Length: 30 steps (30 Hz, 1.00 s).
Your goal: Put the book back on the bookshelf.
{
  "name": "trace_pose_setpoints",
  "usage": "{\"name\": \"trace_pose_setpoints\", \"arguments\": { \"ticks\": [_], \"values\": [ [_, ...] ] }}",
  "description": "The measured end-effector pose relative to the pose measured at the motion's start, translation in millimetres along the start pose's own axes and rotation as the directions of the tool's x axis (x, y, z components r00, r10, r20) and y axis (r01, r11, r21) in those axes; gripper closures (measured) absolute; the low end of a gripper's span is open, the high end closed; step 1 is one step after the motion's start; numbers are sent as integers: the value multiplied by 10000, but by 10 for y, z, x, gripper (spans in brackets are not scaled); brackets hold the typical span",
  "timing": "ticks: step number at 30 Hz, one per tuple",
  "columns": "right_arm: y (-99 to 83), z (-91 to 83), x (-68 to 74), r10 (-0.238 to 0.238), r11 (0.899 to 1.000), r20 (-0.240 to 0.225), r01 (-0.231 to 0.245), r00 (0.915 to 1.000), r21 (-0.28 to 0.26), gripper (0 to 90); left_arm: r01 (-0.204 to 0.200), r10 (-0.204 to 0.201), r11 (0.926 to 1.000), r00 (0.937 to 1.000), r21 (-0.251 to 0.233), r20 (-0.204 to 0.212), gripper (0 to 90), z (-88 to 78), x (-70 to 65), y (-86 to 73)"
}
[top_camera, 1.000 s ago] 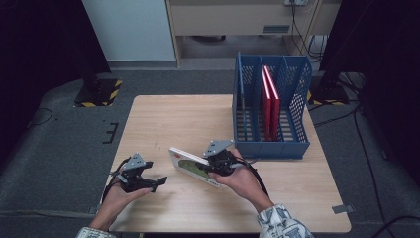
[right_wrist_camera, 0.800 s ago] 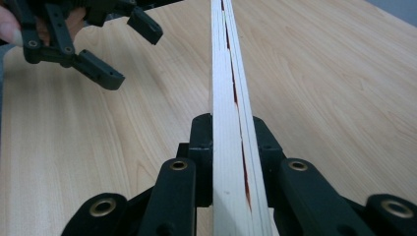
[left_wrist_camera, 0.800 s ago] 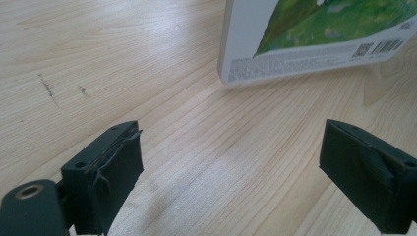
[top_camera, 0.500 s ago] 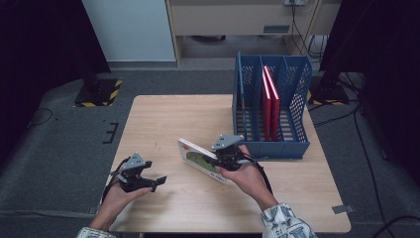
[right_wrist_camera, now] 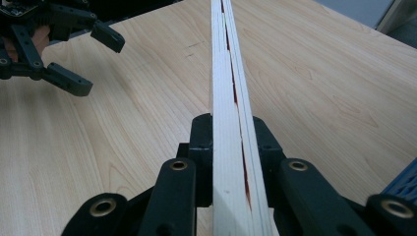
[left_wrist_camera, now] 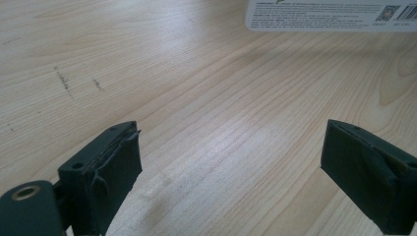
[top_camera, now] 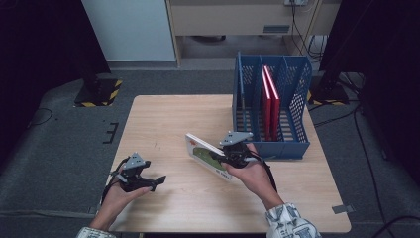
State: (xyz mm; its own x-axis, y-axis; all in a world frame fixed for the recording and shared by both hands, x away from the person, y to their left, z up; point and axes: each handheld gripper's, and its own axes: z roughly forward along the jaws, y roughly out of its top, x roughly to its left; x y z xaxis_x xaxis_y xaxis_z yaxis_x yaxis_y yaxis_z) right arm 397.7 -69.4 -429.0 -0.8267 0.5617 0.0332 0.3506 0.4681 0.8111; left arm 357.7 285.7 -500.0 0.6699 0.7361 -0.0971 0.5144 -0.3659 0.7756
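White-covered book (top_camera: 208, 156) pinched in right tool (top_camera: 224, 157), lifted over tabletop (top_camera: 163, 119) middle, not yet filed in blue rack (top_camera: 247, 94) at right edge; left tool (top_camera: 154, 182) spread, idle.

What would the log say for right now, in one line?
right gripper: shut on book, lifted off table | left gripper: open, empty | rack: two red books upright

A white book (top_camera: 208, 156) with a green cover picture, two red books (top_camera: 270, 99) in a blue mesh rack (top_camera: 297, 89), black grippers, pale wood-grain table (top_camera: 173, 119).
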Motion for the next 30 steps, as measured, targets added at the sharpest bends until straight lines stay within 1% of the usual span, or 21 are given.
{"name": "trace_pose_setpoints", "arguments": {
  "ticks": [6,12,19,27,28,30],
  "values": [
    [-14,-64,-29,27,10000,79,-26,10000,-48,764,114,-115,9999,9999,-15,-42,59,-4,15,-3],
    [-31,-168,-43,86,9999,136,-84,9999,-135,764,180,-180,9998,9998,-42,-62,50,-7,21,-4],
    [-72,-351,-69,215,9995,265,-209,9994,-248,764,188,-187,9998,9997,21,-128,44,0,26,-8],
    [-155,-566,-109,491,9985,444,-479,9978,-278,765,191,-190,9998,9996,58,-213,39,6,37,-15],
    [-155,-566,-109,491,9985,444,-479,9978,-278,765,191,-190,9998,9996,58,-213,39,6,37,-15],
    [-182,-656,-127,589,9978,511,-573,9970,-331,765,204,-203,9998,9995,64,-233,39,9,42,-17]
  ]
}}
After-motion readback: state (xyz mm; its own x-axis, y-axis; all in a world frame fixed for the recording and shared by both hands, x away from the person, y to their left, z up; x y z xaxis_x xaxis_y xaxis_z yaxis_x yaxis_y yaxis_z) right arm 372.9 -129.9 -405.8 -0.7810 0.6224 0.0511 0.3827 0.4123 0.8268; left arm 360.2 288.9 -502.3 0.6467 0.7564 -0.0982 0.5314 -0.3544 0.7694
